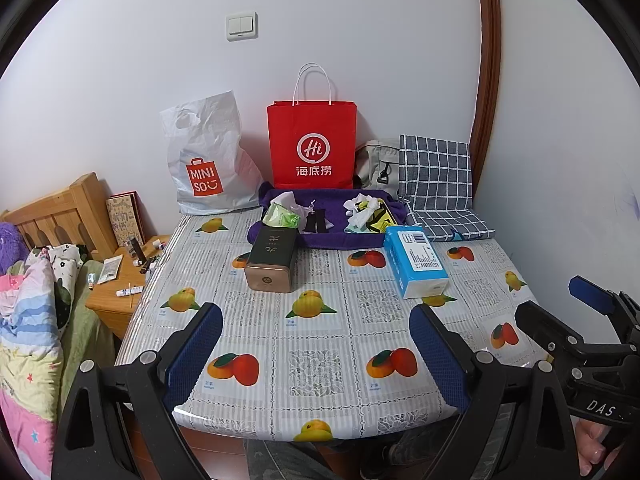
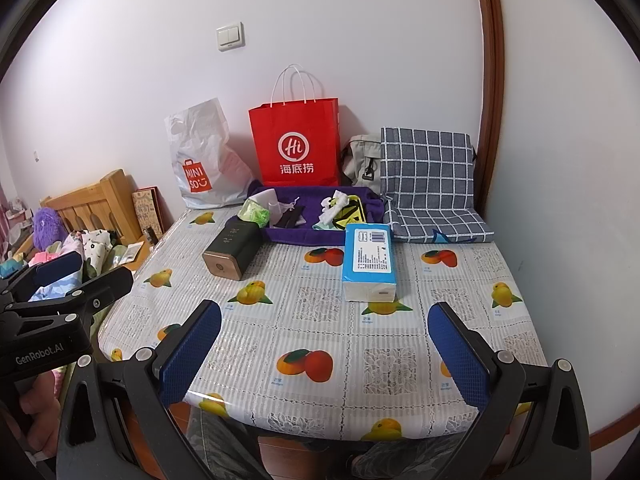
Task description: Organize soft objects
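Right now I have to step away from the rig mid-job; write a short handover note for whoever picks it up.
Left tool: open, empty, held above the near table edge.
Right tool: open, empty, alongside it at the near edge.
Soft items: a jumble of small cloth pieces lies on the purple towel at the back of the table: a green packet and dark pieces on its left, a white and yellow pile on its right.
In front of the towel: a dark tin and a blue tissue pack.
Done: nothing visibly sorted.
Left: all sorting of the soft items.
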Demonstrator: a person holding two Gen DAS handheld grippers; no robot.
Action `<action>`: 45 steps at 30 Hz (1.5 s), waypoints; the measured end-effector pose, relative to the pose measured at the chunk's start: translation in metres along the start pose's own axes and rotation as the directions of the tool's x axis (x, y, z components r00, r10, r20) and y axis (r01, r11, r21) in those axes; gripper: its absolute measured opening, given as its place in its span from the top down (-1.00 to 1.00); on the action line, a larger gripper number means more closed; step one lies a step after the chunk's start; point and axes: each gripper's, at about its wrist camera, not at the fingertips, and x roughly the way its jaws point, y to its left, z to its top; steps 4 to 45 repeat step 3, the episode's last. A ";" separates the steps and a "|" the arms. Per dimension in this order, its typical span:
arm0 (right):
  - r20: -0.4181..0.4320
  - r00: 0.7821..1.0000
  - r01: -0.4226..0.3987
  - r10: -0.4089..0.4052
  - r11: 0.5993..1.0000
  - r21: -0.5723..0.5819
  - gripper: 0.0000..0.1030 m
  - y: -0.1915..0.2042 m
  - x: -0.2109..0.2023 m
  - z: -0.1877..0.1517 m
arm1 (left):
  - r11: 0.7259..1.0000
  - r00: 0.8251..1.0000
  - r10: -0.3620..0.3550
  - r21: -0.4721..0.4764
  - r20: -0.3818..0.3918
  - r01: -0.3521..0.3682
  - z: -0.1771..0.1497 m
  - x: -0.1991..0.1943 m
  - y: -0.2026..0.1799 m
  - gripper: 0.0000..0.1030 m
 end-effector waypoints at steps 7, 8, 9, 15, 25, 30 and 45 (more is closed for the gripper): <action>0.004 1.000 -0.002 0.002 1.000 0.003 -0.98 0.001 -0.002 0.000 | 1.000 1.000 0.000 0.003 -0.001 0.000 0.000 0.000 0.000 -0.84; 0.004 1.000 -0.002 0.002 1.000 0.003 -0.98 0.001 -0.002 0.000 | 1.000 1.000 0.000 0.003 -0.001 0.000 0.000 0.000 0.000 -0.84; 0.004 1.000 -0.002 0.002 1.000 0.003 -0.98 0.001 -0.002 0.000 | 1.000 1.000 0.000 0.003 -0.001 0.000 0.000 0.000 0.000 -0.84; 0.004 1.000 -0.002 0.002 1.000 0.003 -0.98 0.001 -0.002 0.000 | 1.000 1.000 0.000 0.003 -0.001 0.000 0.000 0.000 0.000 -0.84; 0.004 1.000 -0.002 0.002 1.000 0.003 -0.98 0.001 -0.002 0.000 | 1.000 1.000 0.000 0.003 -0.001 0.000 0.000 0.000 0.000 -0.84; 0.004 1.000 -0.002 0.002 1.000 0.003 -0.98 0.001 -0.002 0.000 | 1.000 1.000 0.000 0.003 -0.001 0.000 0.000 0.000 0.000 -0.84; 0.004 1.000 -0.002 0.002 1.000 0.003 -0.98 0.001 -0.002 0.000 | 1.000 1.000 0.000 0.003 -0.001 0.000 0.000 0.000 0.000 -0.84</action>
